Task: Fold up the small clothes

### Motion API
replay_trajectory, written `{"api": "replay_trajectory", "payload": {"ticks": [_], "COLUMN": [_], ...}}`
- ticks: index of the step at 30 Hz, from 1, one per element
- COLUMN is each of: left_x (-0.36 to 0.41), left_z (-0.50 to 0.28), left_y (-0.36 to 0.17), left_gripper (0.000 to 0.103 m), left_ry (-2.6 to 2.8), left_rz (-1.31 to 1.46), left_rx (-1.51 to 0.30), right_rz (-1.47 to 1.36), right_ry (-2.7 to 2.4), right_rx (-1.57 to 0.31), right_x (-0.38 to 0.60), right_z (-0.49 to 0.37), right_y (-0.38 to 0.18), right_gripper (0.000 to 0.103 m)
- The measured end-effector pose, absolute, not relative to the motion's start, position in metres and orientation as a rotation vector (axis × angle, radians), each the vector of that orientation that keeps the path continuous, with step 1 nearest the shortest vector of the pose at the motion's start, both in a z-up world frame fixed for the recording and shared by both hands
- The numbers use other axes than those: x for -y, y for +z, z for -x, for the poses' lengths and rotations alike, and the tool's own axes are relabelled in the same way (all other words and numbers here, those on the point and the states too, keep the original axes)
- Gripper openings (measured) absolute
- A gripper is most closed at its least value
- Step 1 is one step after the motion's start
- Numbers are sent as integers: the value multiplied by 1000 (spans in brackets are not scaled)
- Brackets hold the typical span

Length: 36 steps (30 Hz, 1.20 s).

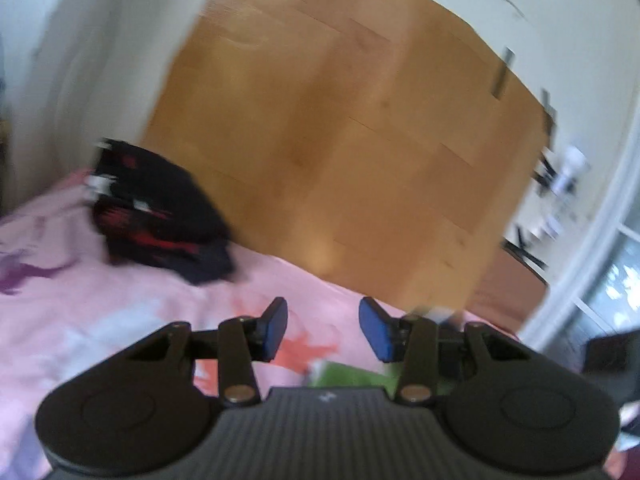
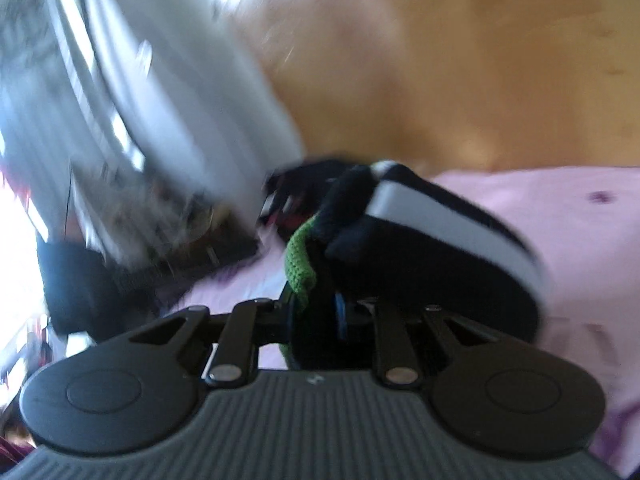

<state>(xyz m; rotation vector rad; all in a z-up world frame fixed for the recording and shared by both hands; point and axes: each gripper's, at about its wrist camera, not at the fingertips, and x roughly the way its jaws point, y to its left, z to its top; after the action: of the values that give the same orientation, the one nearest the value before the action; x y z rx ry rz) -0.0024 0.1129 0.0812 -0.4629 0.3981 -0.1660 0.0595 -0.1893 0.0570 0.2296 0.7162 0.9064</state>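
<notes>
Your left gripper [image 1: 323, 328] sits closest in the left wrist view, its blue-padded fingers [image 1: 276, 330] spread well apart with nothing between them. Below it lies the pink bedsheet [image 1: 120, 312], printed with purple, pale blue and orange shapes. To the left, near the sheet's far edge, a dark folded garment [image 1: 156, 216] with red and white markings rests in a stack on the sheet. Just past your fingertips, towards the right, a strip of green fabric [image 1: 352, 374] shows on the sheet, partly hidden by the gripper body. Beyond the bed edge spreads the wooden floor [image 1: 340, 120], with white walls at the left and right and a window [image 1: 616, 280] at the far right. Everything is blurred, so finer detail cannot be read.

Your right gripper [image 2: 316, 316] is clamped on a black sock [image 2: 424, 248] with white stripes and a green knitted cuff [image 2: 302, 256]. The jaws stand close together with the cloth bunched between them, and the sock's body bulges up and to the right over the pink sheet. Left of it, a dark object [image 2: 80, 280] lies near the bed edge, too smeared to identify. Behind the sock, another dark cloth [image 2: 296, 188] with red flecks sits on the sheet. Wooden floor fills the upper right.
</notes>
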Motion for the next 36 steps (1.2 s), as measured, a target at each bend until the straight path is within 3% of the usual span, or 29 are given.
{"api": "replay_trajectory", "payload": {"ticks": [3, 4, 9, 14, 15, 16, 18, 20, 24, 28, 30, 32, 36], "left_x": [-109, -101, -63, -53, -53, -55, -62, -65, -54, -41, -42, -46, -45], "left_z": [-1, -5, -39, -51, -51, -51, -50, -46, -45, -37, -43, -54, -69], "left_y": [78, 77, 61, 41, 38, 34, 27, 21, -4, -13, -17, -20, -2], "left_gripper": [51, 55, 72, 102, 103, 103, 103, 103, 103, 100, 86, 73, 60], "left_ry": [-176, -182, -205, -216, -202, -194, -220, -243, -250, -243, -265, -257, -243], "left_rz": [467, 447, 389, 417, 412, 417, 468, 504, 491, 462, 526, 592, 603], "left_rx": [-416, -427, -546, -581, -588, -604, -641, -674, -797, -735, -730, -735, -722], "right_rz": [-181, -232, -311, -278, -288, -303, -342, -380, -481, -523, -480, -469, -479], "right_ry": [920, 951, 1018, 911, 879, 839, 759, 700, 732, 804, 801, 776, 759], "right_rx": [-869, -839, -811, -693, -675, -663, -663, -696, -781, -801, -768, -771, -762], "right_x": [143, 144, 182, 243, 259, 273, 292, 301, 295, 267, 251, 240, 234], "right_z": [-80, -80, -63, -30, -27, -27, -31, -39, -59, -72, -74, -82, -95], "right_y": [2, -5, 17, 36, 34, 32, 22, 9, -22, -41, -36, -32, -25], "right_gripper": [18, 18, 42, 46, 48, 51, 68, 74, 75, 77, 82, 79, 58]}}
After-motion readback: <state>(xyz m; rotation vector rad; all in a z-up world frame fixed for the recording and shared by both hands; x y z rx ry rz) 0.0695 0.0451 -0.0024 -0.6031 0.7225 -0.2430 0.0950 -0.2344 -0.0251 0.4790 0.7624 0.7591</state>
